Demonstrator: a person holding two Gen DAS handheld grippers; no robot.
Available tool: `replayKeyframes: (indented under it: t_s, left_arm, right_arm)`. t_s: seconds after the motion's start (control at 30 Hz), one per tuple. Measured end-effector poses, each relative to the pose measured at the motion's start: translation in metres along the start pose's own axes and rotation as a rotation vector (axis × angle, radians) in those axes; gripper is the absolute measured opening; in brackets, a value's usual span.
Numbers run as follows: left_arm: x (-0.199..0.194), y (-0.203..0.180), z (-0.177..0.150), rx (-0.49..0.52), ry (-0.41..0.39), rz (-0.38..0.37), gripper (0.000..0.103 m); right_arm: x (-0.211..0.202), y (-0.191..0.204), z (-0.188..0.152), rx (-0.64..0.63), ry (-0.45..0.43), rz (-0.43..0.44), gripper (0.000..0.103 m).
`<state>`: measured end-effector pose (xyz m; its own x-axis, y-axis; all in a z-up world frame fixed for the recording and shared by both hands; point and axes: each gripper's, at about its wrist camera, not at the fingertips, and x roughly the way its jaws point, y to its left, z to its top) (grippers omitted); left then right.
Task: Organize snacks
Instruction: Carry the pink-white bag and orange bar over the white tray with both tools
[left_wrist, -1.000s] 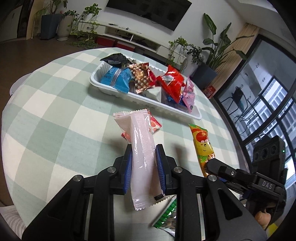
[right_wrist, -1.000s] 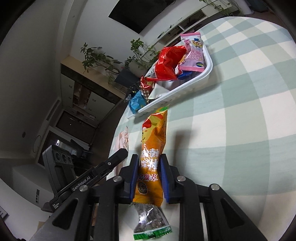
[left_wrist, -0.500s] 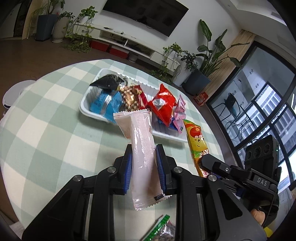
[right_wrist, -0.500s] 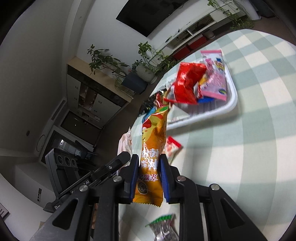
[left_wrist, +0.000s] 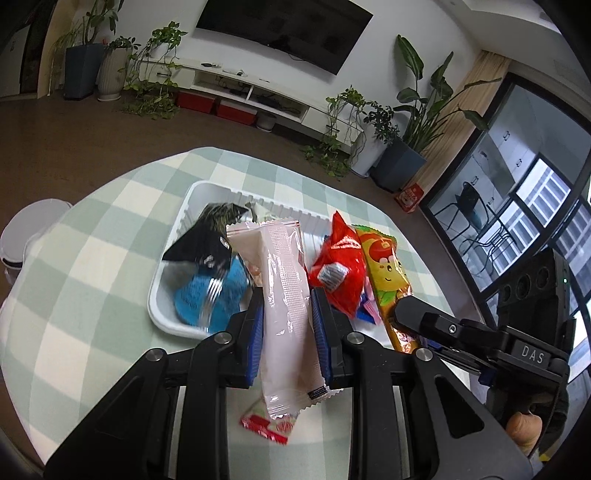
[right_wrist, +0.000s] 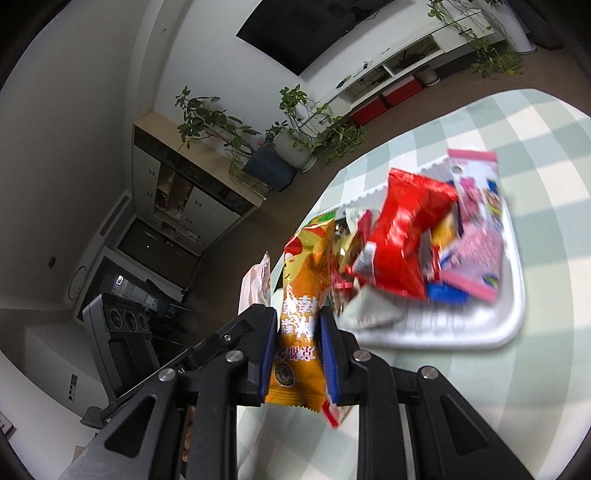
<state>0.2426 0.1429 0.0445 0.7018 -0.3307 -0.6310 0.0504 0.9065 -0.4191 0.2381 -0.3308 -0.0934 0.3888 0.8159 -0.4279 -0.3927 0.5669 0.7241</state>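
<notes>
Snacks crowd the white tray (left_wrist: 162, 288) ahead (each gripper clamps a packet: left (left_wrist: 287, 325) pink, right (right_wrist: 298, 343) orange).

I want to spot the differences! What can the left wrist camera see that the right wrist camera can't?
Only the left wrist view shows the black packet and blue packet in the tray, and the window.

Only the right wrist view shows the pink cartoon packet and the wooden cabinet.

Both show the white tray, red packet, the left tool gripping the pale pink packet, and the right tool gripping the orange packet.
</notes>
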Motion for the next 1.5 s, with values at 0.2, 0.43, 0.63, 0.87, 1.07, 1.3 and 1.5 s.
replayKeyframes:
  t_s: [0.2,0.43,0.63,0.87,1.07,1.3,1.5]
  left_arm:
    - [0.022,0.001,0.021,0.019,0.010,0.013,0.022]
    - [0.047,0.002,0.039,0.050,0.021,0.032,0.022]
    - [0.061,-0.001,0.044,0.076,0.030,0.051,0.023]
    - [0.080,-0.003,0.046,0.108,0.044,0.084,0.024]
    - [0.092,0.000,0.046,0.122,0.048,0.112,0.026]
    - [0.087,0.000,0.044,0.143,0.025,0.132,0.030]
    - [0.072,0.000,0.039,0.135,0.004,0.129,0.047]
  right_arm:
    - [0.022,0.000,0.025,-0.011,0.006,-0.027,0.025]
    - [0.046,-0.007,0.046,-0.021,0.021,-0.063,0.025]
    - [0.060,-0.012,0.053,-0.031,0.032,-0.097,0.025]
    - [0.069,-0.015,0.055,-0.062,0.030,-0.153,0.028]
    - [0.068,-0.013,0.051,-0.097,0.022,-0.185,0.033]
    - [0.057,-0.002,0.041,-0.136,0.004,-0.188,0.039]
    - [0.041,0.008,0.028,-0.161,-0.012,-0.187,0.041]
